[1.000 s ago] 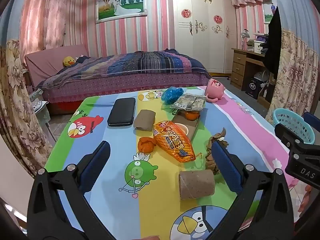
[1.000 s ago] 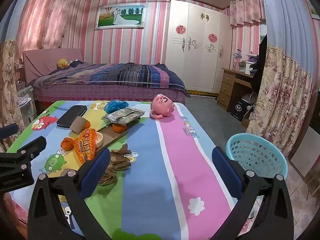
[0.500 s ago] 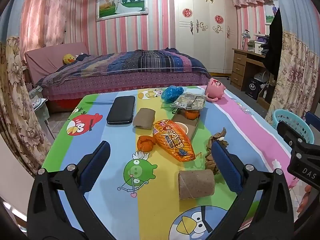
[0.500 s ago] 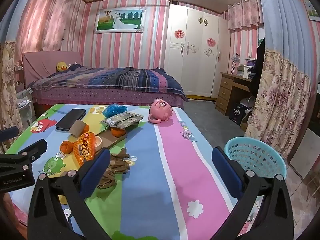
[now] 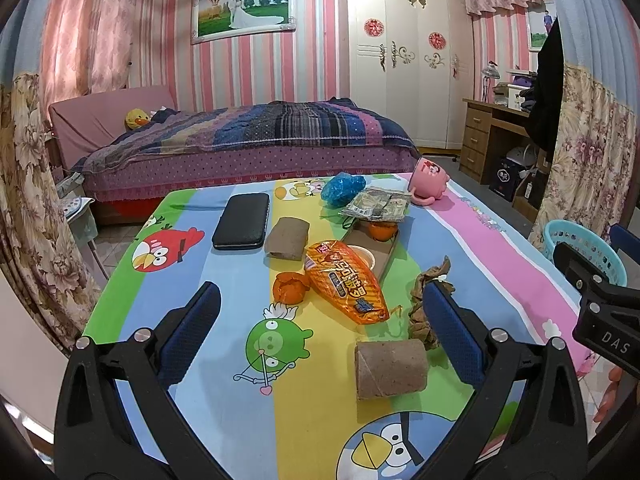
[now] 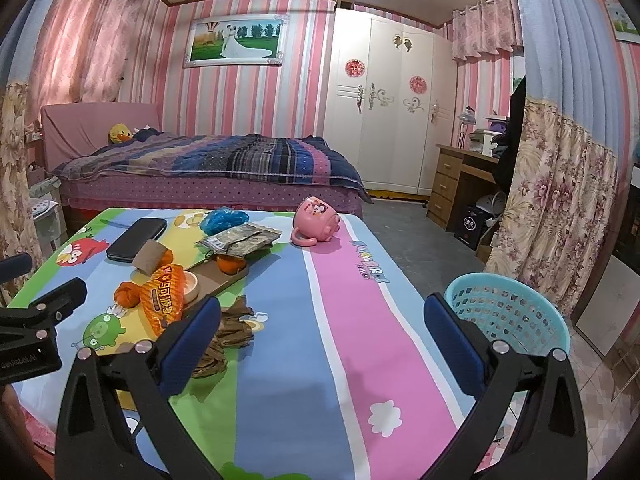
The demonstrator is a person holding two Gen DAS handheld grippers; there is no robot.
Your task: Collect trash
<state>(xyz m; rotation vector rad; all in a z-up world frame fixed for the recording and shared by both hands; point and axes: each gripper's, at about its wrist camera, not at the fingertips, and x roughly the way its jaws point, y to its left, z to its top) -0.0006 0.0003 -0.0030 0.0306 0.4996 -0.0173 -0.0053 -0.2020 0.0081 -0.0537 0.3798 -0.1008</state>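
Ahead of the left claw, the bench lies bare up to a cardboard roll and brown paper wad at its right finger. Before the right claw, the pink stripe runs clear to the pink mug; the blue basket stands right.

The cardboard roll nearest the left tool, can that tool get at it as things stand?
Probably yes. The left tool is open and empty, and the cardboard roll lies on its side on the table between the fingers' lines, nothing stacked on it. Only the crumpled brown paper crowds its far right side.
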